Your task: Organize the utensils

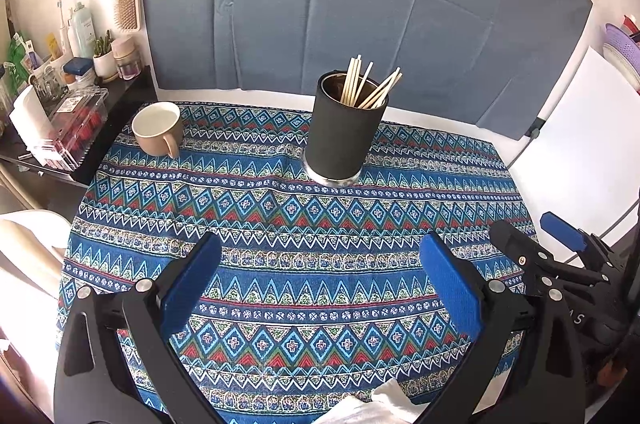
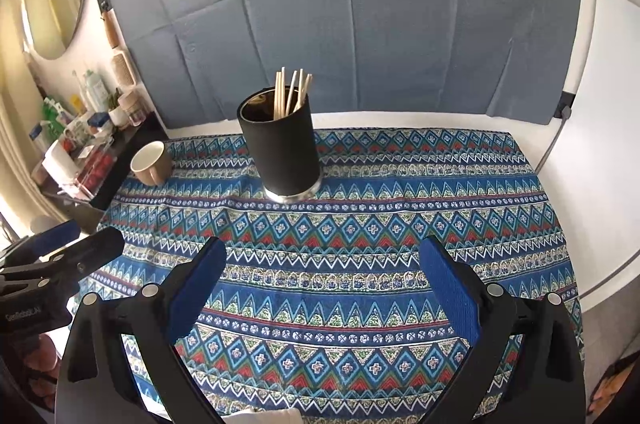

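Left gripper [image 1: 320, 284]: jaws spread wide, empty.
Right gripper [image 2: 324, 284]: jaws spread wide, empty.
Chopsticks [image 1: 366, 84]: upright in black holder [image 1: 340, 132], ahead of both finger pairs, well apart.
Long axis: near vertical, tips fanned.
Bearing: right of left fingers' centreline; left of right's.
Nearer gripper: cannot tell.

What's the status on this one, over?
Left hand-held gripper and right hand-held gripper open, empty. Chopsticks upright in black holder. Mug apart; nothing obstructing.
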{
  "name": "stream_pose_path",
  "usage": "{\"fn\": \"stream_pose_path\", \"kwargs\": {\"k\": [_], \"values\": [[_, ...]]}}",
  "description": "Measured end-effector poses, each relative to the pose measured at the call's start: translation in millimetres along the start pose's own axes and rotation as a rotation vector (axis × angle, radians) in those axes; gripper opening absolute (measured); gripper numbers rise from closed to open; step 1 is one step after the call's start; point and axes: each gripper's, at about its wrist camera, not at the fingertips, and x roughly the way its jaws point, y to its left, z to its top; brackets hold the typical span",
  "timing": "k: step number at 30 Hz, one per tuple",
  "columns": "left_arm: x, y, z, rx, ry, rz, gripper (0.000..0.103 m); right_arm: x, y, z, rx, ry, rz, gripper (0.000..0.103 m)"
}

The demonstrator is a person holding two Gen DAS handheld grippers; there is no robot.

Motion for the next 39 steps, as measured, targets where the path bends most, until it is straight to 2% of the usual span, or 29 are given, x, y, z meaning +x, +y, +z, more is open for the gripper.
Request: {"fn": "stream_pose_path", "kwargs": {"k": [11,22,39], "values": [[-8.7,-4.4,2.5,0.021,-0.031,0.054,0.097,-0.4,0.4,-1.3,0.004,0.000,-0.013,0.093],[-6.3,-6.3,3.6,0.022,-0.018,0.032,0.097,-1.0,1.3,-0.9,-0.004,-0.005,0.002,0.093],[-6.3,-3.3,0.9,0.001,-0.004,0.045,0.097,-3.0,0.1,-2.3,-0.006,-0.004,0.001,0.093]]}}
